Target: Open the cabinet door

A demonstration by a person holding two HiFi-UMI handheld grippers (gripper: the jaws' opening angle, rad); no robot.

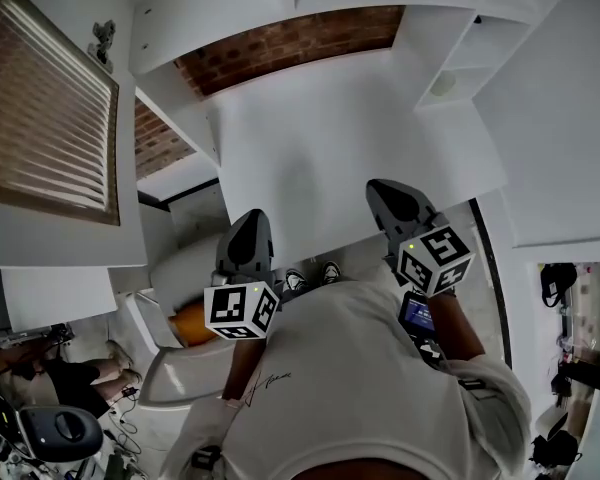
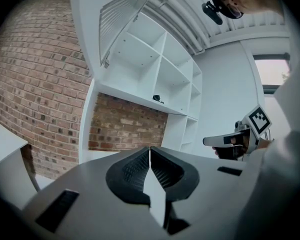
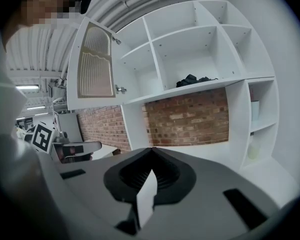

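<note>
The white wall cabinet's door, with a ribbed glass panel, stands swung open to the left of the open shelf compartments. The left gripper view shows the same door from below, hinged out at the top left. My right gripper is shut with nothing between its jaws and points toward the brick wall under the shelves, apart from the door. My left gripper is also shut and empty. In the head view both grippers, left and right, are held side by side in front of the person's white shirt.
A dark item lies on the lower shelf. A brick wall runs behind the unit, above a white counter. Narrow side shelves stand at the right. A window blind hangs at the left. A second person sits low at the left.
</note>
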